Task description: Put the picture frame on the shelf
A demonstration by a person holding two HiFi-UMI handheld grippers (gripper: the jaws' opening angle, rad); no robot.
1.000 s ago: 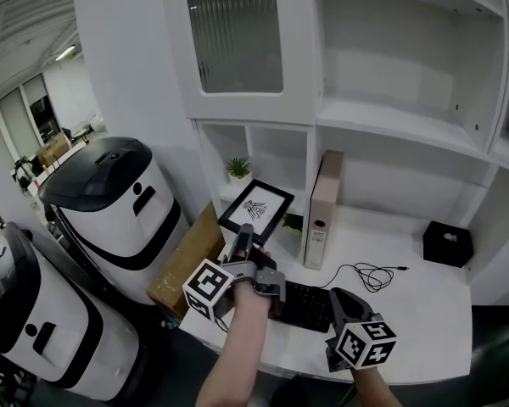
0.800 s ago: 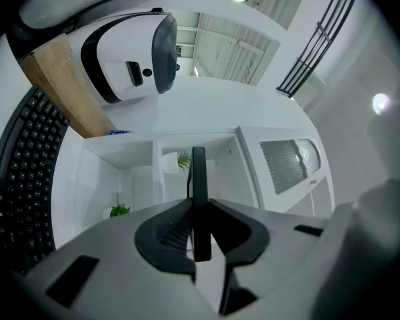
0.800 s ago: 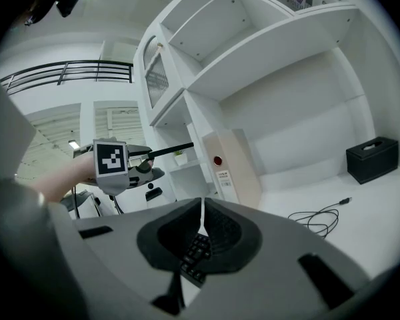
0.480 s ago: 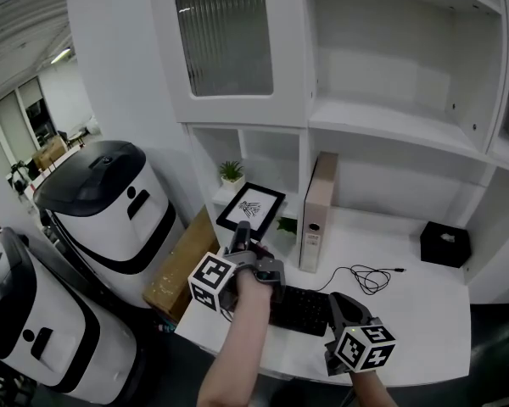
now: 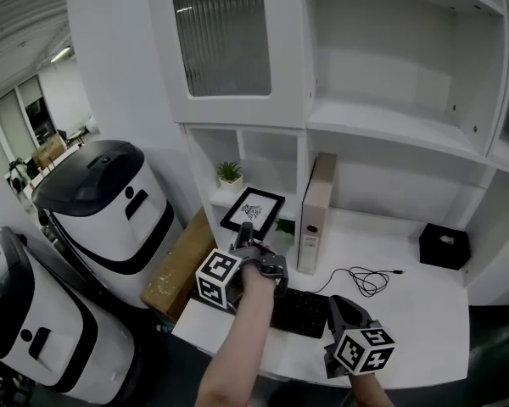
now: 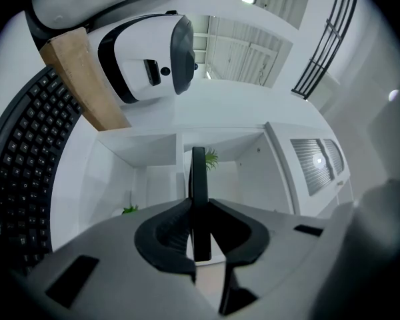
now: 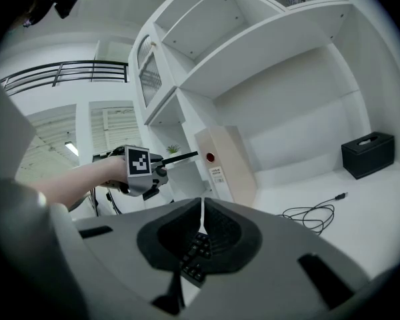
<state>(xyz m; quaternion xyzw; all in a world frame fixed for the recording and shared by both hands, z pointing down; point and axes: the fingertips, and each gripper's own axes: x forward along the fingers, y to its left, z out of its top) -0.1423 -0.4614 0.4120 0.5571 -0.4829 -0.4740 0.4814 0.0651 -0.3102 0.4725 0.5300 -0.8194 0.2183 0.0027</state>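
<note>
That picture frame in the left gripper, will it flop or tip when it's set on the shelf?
Probably stiff: the picture frame juts out flat though the left gripper pinches only its lower edge. Likely light, since that small pinch carries it. It looks very thin edge-on, so stood upright it may tip unless leaned.

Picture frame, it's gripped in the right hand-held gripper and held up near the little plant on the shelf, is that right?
Not quite: the picture frame is gripped in the left hand-held gripper, not the right. The left gripper view shows its jaws closed on the frame's edge. The right hand-held gripper is shut with nothing in it. The frame is indeed held up near the little plant.
</note>
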